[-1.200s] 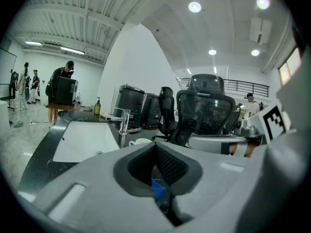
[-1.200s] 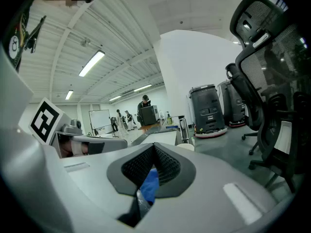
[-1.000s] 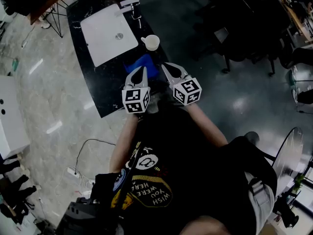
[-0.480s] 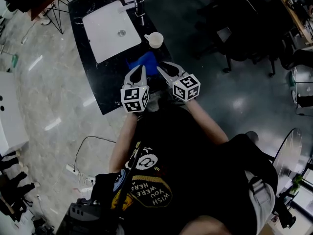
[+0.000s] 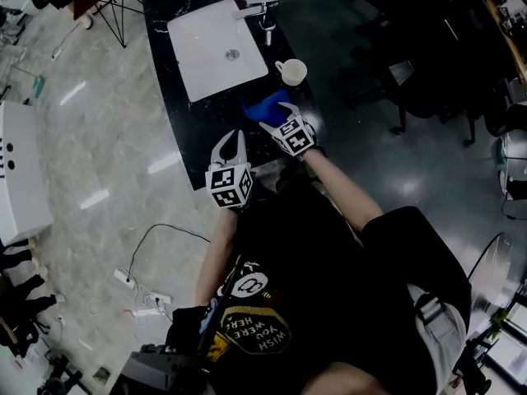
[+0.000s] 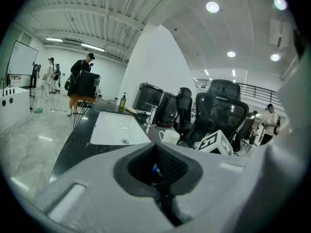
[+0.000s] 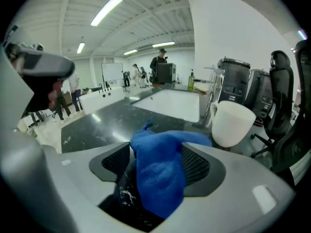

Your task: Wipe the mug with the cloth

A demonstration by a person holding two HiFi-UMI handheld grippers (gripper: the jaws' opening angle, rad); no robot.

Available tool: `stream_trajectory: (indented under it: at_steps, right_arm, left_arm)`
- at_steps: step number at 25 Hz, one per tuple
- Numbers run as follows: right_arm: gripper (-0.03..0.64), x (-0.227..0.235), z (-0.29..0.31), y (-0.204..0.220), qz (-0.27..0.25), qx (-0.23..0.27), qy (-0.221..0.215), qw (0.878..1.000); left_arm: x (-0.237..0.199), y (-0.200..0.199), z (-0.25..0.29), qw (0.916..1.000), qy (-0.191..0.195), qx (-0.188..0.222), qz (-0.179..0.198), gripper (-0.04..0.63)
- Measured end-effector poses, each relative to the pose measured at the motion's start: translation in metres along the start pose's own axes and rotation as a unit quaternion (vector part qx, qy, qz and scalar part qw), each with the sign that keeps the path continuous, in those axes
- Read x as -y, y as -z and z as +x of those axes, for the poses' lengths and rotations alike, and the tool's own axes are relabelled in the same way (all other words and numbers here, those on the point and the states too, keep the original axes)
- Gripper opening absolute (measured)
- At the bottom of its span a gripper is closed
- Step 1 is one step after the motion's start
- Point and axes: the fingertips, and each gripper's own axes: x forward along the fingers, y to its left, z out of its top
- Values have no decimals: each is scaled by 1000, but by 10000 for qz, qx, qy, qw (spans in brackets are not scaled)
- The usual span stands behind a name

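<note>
Our right claw (image 7: 155, 164) is opening, the blue cloth (image 7: 163, 144) bunched between its pads, over the black table (image 5: 206, 122). The white mug (image 7: 232, 123) stands upright just beyond, near the sink (image 5: 216, 48). Our left claw (image 6: 155, 152) is closed and empty.

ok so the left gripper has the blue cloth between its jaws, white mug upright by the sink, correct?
Not the left. The right gripper view shows the blue cloth between the jaws of the right gripper, which are opening. The white mug is upright by the sink, as you said.
</note>
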Motion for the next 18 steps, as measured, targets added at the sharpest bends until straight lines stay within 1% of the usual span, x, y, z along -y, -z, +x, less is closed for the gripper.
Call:
stream_trajectory:
  at_steps: [2,3,7,9,10,11,12,15,18]
  right_arm:
    - [351,-1,16,11,-155,-336,49,9993]
    - [360,-3,18,11,-247,-373,52,9990]
    - [318,-7,13,8,-491,-257,-95,9984]
    - [254,-8,10,9,-737,-282,-171,9967]
    - [198,-7,9,11,-886,-292,-155,9955]
    - [100,-4,6,13,-991,-291,-126,9946]
    - [97,-1,2,16,-1005,-274,-121,9945]
    - [92,21,-21,21,-674,-64,-108,9976]
    - [92,64,-49,22,-223,298,102,9993]
  left_arm:
    - [-5,7,-5,9999,11,-54,-129,5]
    - [-6,8,-5,9999,32,-67,-152,3]
    - [4,8,5,9998,133,-88,-131,3]
    - [13,7,16,9997,195,-101,-92,3]
    - [17,5,23,9997,223,-107,-61,3]
    - [22,4,29,9996,249,-111,-27,3]
    - [28,1,36,9996,274,-111,6,3]
    - [44,-5,57,9994,319,-102,84,3]
    - [54,-10,82,9993,311,-99,163,3]
